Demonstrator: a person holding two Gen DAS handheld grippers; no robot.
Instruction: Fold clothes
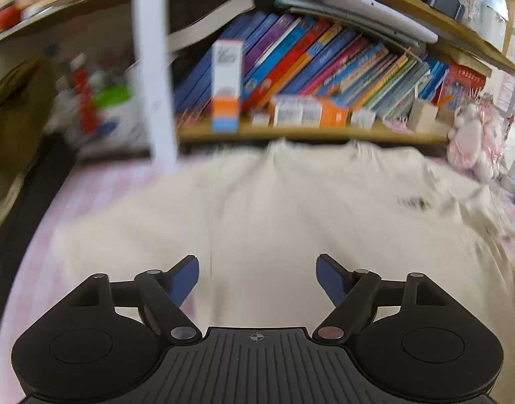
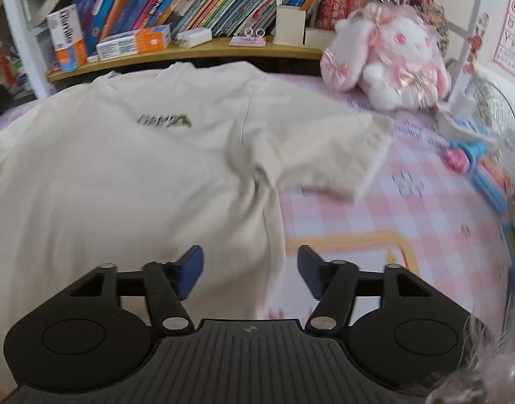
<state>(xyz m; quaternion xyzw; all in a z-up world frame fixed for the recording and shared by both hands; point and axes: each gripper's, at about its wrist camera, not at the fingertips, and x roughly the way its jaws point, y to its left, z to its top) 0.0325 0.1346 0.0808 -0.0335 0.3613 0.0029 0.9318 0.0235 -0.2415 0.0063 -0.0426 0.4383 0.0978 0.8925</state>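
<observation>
Spreading flat across the middle of both views, one cream T-shirt (image 2: pixel 129 168) is laid print-up on the pink checked cloth (image 2: pixel 375 215), one sleeve (image 2: pixel 324 148) seen stretched right, likely for folding; two grippers, left gripper (image 1: pixel 257 277) and right gripper (image 2: pixel 250 269), are held spread, pinching nothing
</observation>
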